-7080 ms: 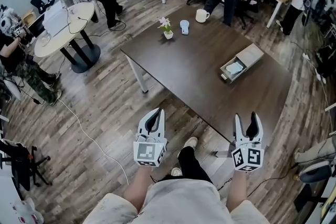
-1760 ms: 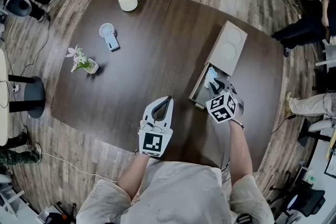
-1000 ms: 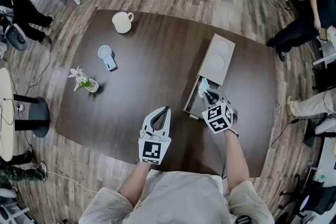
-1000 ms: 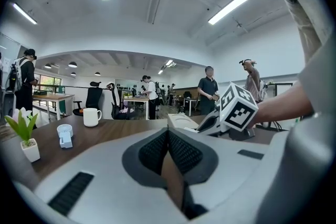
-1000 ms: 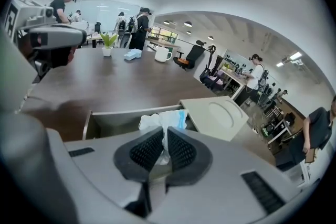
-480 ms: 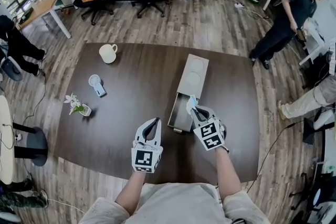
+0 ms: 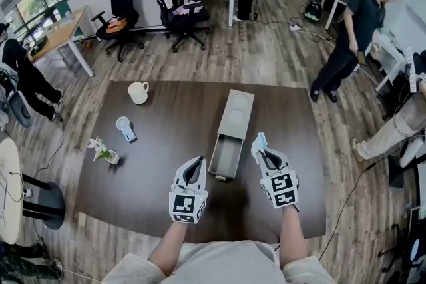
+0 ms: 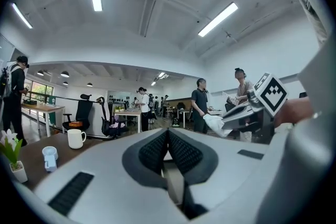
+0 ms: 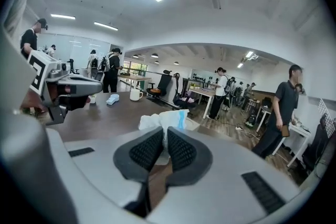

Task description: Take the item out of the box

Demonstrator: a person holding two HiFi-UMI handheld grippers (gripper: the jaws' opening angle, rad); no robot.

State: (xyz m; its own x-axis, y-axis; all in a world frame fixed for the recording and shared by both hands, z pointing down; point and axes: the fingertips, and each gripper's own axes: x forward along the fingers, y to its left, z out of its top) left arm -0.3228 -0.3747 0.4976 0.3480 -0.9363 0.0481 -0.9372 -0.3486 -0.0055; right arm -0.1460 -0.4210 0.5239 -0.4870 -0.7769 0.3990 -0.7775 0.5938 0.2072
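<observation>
Packet (image 9: 167, 120), white, gripped by right tongs (image 7: 261, 145) beside open box (image 7: 234, 118); left tongs (image 7: 196, 163) clenched, empty.

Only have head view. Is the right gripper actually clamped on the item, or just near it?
Observer: Clamped. The right gripper view shows the right gripper shut on a white packet, crumpled, with a blue mark.
Operator: Left carrying anything?
Observer: No. The left gripper view shows the left gripper with its jaws together and nothing between them.
</observation>
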